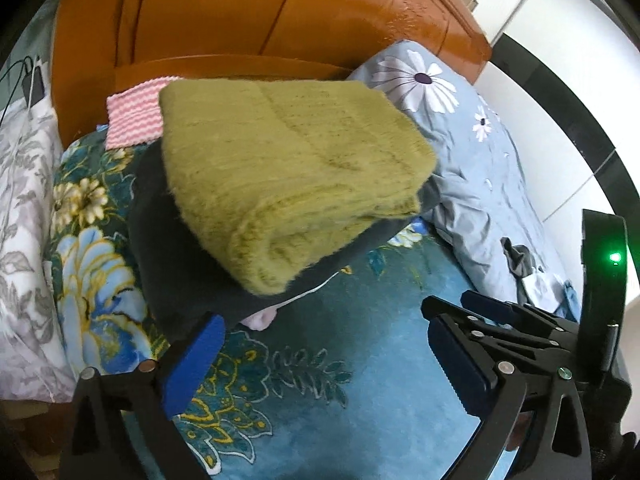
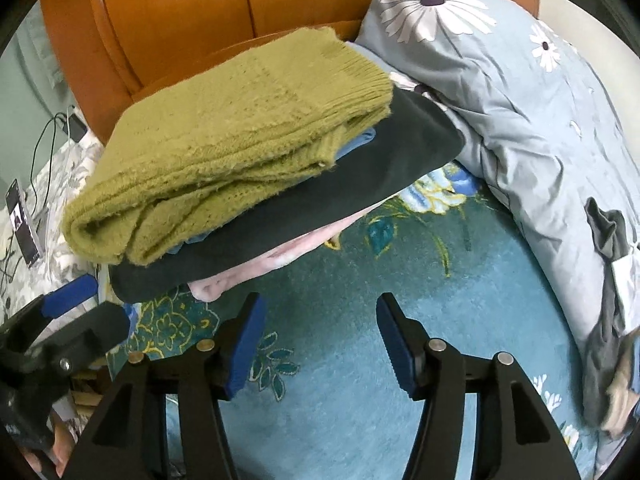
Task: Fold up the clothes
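Observation:
A folded olive-green knit sweater (image 1: pixel 280 168) (image 2: pixel 224 128) tops a stack on the bed. Under it lies a dark folded garment (image 1: pixel 180 264) (image 2: pixel 360 172), with a blue layer (image 2: pixel 358 140) peeking out between them and a pale pink garment (image 1: pixel 262 318) (image 2: pixel 248 272) at the bottom. My left gripper (image 1: pixel 322 314) is open and holds nothing, just short of the stack's near corner. My right gripper (image 2: pixel 320 304) is also open and holds nothing, over the teal blanket in front of the stack. The left gripper's blue pad (image 2: pixel 70 294) shows at the right wrist view's left edge.
The stack rests on a teal floral blanket (image 1: pixel 320 380) (image 2: pixel 340 400) against an orange-brown headboard (image 1: pixel 240 12) (image 2: pixel 180 0). A pale blue daisy quilt (image 1: pixel 460 140) (image 2: pixel 520 100) is bunched at the right, with crumpled grey clothes (image 2: pixel 604 280) (image 1: pixel 520 260). A pink striped cloth (image 1: pixel 134 116) lies behind. A phone (image 2: pixel 22 220) lies left.

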Available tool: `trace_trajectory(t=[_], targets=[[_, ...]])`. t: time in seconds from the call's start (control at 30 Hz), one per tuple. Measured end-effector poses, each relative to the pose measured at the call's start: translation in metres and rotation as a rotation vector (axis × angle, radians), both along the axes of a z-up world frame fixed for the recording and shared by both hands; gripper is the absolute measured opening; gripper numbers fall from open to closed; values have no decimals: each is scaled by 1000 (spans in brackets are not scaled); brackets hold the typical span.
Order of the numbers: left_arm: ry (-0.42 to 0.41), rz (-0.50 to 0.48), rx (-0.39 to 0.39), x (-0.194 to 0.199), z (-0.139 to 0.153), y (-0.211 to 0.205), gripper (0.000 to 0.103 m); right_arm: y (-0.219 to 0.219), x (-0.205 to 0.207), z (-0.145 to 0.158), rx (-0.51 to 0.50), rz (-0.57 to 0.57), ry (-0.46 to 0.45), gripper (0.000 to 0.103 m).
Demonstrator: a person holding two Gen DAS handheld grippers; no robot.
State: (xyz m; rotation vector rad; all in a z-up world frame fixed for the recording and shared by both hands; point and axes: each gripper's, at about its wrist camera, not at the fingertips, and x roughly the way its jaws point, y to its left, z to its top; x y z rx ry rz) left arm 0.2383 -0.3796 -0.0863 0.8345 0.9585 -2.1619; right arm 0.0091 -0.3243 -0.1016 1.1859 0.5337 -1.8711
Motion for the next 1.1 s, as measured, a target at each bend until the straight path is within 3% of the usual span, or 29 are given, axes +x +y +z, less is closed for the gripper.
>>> trace_trajectory(t=[0.13,0.17,0.23,0.33,0.47,0.7,0.9,1.1], targets=[[28,-2,-32,3,10,5,103,5,2,4,-22,-9,-2,66],[30,-2,-42,3,13,6,103,6,3,4,-28,-11,-2,77],[28,4,-62,5,17,8,103,8,4,6,-40,-14,-5,87],[17,22,-86,8,20,9,103,11,6,8,-53,-20,-2,88],[13,42,-108,11,23,11,103,13,8,9,-63,-27,6,100],[44,92,-129,20,26,7,103,11,12,13,-77,-20,45,103],[-57,128,-207,15,21,10,103,5,15,13,-65,-11,102,103],[-97,195,-225,16,4,0,103,-2,17,10,-49,-7,149,103]])
